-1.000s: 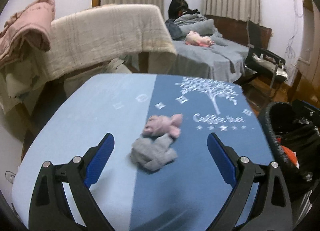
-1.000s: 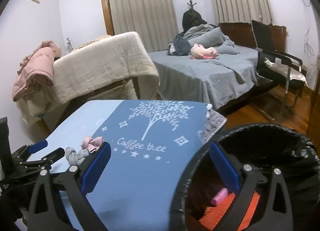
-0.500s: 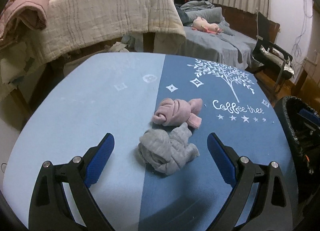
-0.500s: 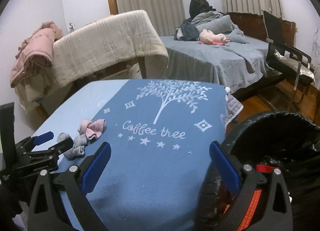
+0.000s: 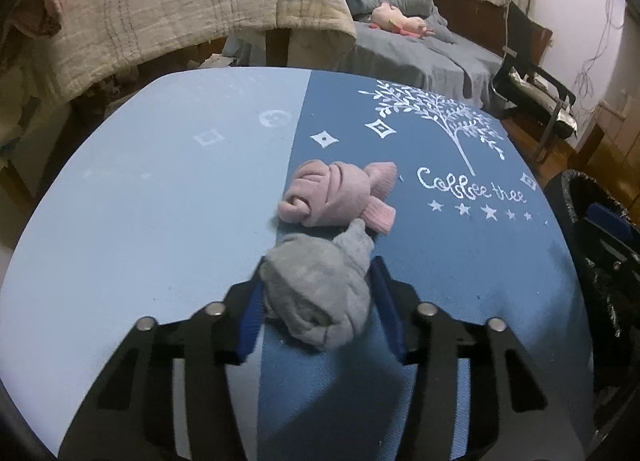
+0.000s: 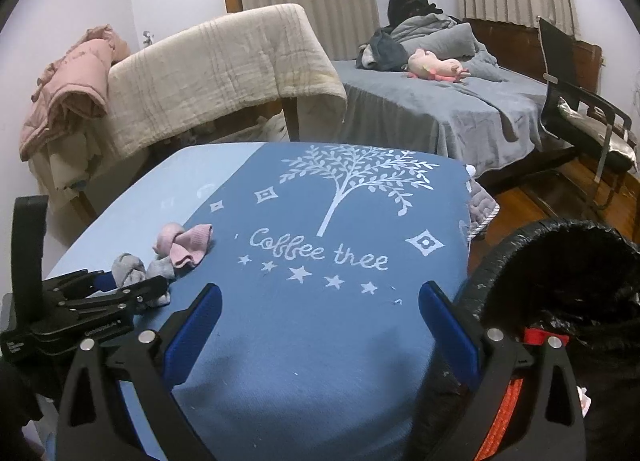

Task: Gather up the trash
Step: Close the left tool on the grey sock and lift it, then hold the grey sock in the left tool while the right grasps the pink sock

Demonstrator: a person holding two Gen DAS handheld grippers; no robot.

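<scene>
A balled grey sock [image 5: 320, 285] lies on the blue tablecloth [image 5: 160, 201], touching a rolled pink sock [image 5: 332, 197] just beyond it. My left gripper [image 5: 318, 301] is closing on the grey sock, its blue pads pressing both sides. The right wrist view shows the same left gripper [image 6: 128, 281] at the table's left, with the grey sock [image 6: 128, 267] in it and the pink sock [image 6: 184, 243] beside it. My right gripper [image 6: 320, 313] stands open over the cloth's near edge, holding nothing. A black-lined trash bin [image 6: 492, 261] stands right of the table.
The bin [image 5: 580, 189] holds some red and pink scraps. Behind the table are a beige blanket [image 6: 216, 73] draped over furniture, a pink jacket [image 6: 76, 77], a grey bed [image 6: 440, 101] and a black chair [image 6: 580, 109].
My left gripper came down and forward over the grey sock and its jaws closed in from wide open onto it. The right gripper tipped downward a little and stayed open.
</scene>
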